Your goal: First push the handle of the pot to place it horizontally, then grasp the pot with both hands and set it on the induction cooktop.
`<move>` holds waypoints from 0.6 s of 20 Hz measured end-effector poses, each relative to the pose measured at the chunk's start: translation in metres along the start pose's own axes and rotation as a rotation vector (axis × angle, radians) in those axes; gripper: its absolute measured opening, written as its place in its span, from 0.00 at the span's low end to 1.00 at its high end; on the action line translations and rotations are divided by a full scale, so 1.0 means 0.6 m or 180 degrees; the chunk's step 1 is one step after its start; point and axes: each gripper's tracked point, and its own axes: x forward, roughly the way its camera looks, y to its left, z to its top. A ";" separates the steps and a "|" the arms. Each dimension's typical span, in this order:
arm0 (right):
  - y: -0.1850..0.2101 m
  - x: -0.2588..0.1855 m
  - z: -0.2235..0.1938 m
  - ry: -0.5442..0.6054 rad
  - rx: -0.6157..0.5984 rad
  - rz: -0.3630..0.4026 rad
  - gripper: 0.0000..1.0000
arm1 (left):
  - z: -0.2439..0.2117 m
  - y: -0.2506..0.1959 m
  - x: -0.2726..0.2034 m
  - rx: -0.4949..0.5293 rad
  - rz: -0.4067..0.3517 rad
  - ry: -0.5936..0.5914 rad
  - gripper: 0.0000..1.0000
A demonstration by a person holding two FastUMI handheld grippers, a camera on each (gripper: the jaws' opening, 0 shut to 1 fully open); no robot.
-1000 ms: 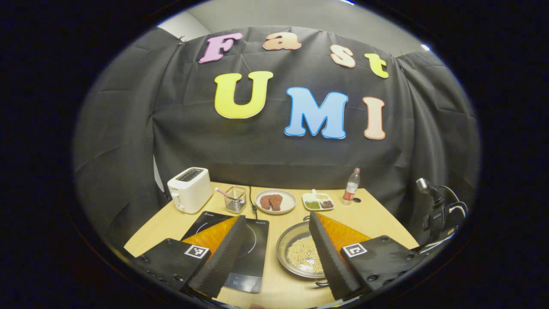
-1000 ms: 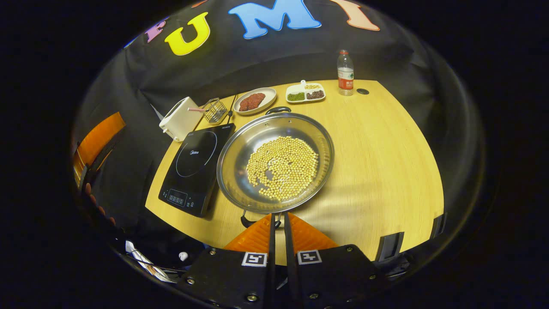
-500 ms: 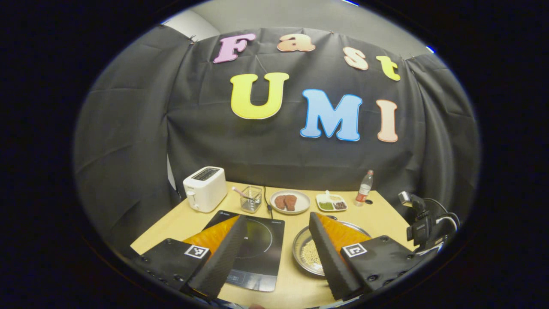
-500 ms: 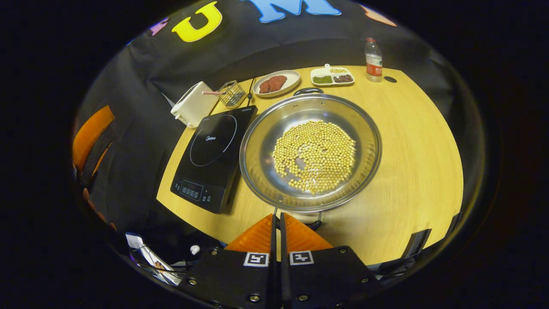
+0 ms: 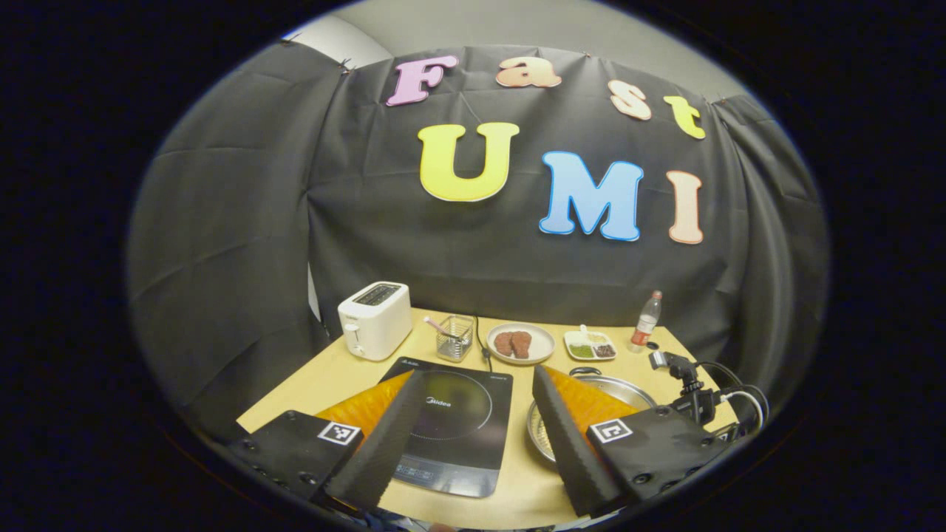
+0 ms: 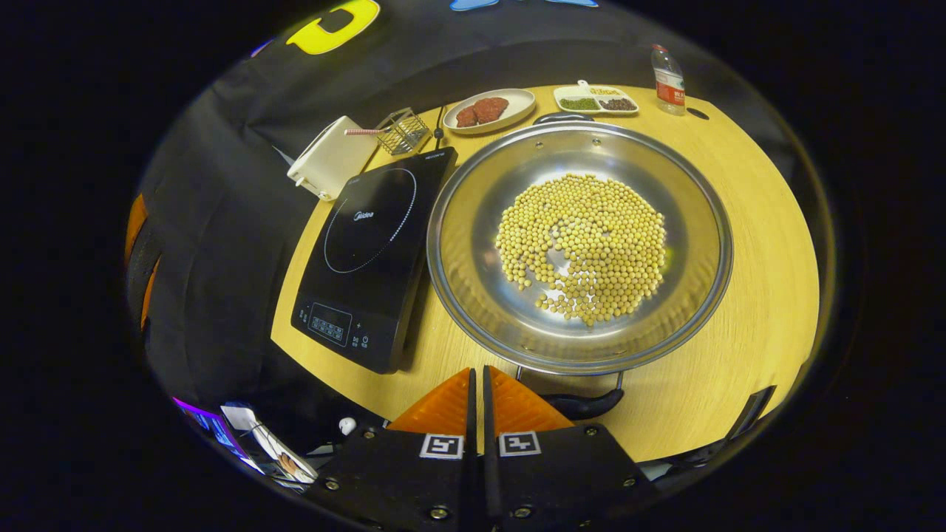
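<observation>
A wide steel pot (image 6: 473, 222) holding yellow beans sits on the wooden table (image 6: 739, 355), right of the black induction cooktop (image 6: 369, 251). Its near loop handle (image 6: 587, 403) points toward me and its far handle (image 6: 563, 117) points to the back. My right gripper (image 6: 477, 377) is shut with nothing in it, its tips at the table's front edge just left of the near handle. My left gripper (image 5: 477, 373) hangs open above the table front, over the cooktop (image 5: 454, 414). Its right-hand finger (image 5: 569, 436) hides part of the pot (image 5: 621, 388).
Along the back stand a white toaster (image 6: 329, 159), a wire basket (image 6: 403, 131), a plate of meat (image 6: 488, 111), a divided dish (image 6: 595, 100) and a bottle (image 6: 669, 70). A black device with cables (image 5: 695, 391) is at the right of the left gripper view.
The right gripper has come closer to the pot, and the near handle now lies right of its shut tips instead of left. The left gripper has drifted left, staying open.
</observation>
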 end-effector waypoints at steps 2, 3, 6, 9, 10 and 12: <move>-0.010 0.011 -0.002 0.0031 0.0102 -0.0026 0.04 | 0.000 0.007 0.000 0.0002 0.0023 0.0004 0.97; -0.008 0.014 -0.002 0.0029 0.0170 0.0016 0.04 | -0.001 0.007 0.000 0.0001 0.0028 0.0007 0.97; -0.015 0.013 0.000 0.0032 0.0349 0.0060 0.01 | 0.000 0.009 0.002 0.0002 0.0026 0.0015 0.99; -0.029 0.014 -0.001 0.0009 0.0390 0.0020 0.00 | -0.001 -0.004 0.009 -0.0013 -0.0019 0.0021 0.95; -0.035 0.012 -0.001 0.0002 0.0403 0.0003 0.00 | 0.001 -0.010 0.013 -0.0004 -0.0040 0.0014 0.95; -0.048 0.008 -0.001 -0.0015 0.0471 -0.0015 0.00 | 0.002 -0.019 0.015 0.0020 -0.0078 0.0012 0.97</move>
